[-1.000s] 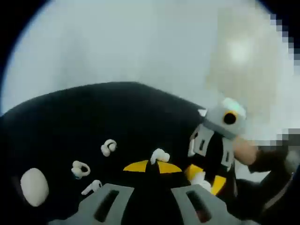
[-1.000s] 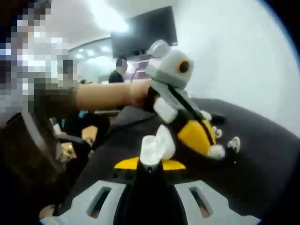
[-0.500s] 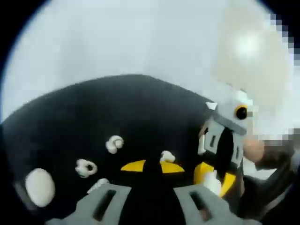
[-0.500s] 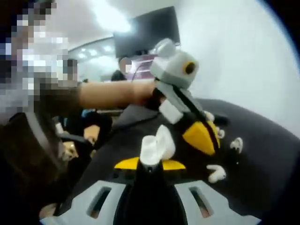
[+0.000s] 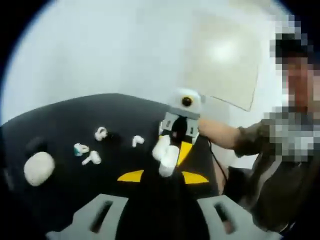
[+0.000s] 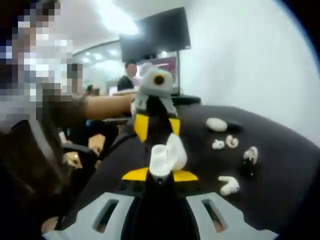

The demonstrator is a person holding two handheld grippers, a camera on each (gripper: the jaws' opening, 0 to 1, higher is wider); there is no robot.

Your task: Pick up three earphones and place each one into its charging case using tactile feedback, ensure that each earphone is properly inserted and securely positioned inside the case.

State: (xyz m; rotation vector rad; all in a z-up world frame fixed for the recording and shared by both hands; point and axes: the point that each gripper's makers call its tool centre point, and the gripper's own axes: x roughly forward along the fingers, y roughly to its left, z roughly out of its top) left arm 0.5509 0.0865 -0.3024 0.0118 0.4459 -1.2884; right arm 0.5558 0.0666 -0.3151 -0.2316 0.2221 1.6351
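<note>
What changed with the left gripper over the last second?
The left gripper opened and let go of the earphone, which now lies on the black table. It then lifted off the table and swung round to face the right gripper. The right gripper stays shut on the open charging case; the other earphones have not moved.

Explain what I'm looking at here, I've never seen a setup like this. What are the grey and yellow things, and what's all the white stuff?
There is no robot here. A person holds a two-jaw hand tool in each hand, and each tool carries a camera looking along its own jaws. The left gripper view shows the left gripper, open and holding nothing, facing a black table. The right gripper view shows the right gripper shut on an open white earphone case. On the table lie several small white earphones and a closed oval case.
</note>
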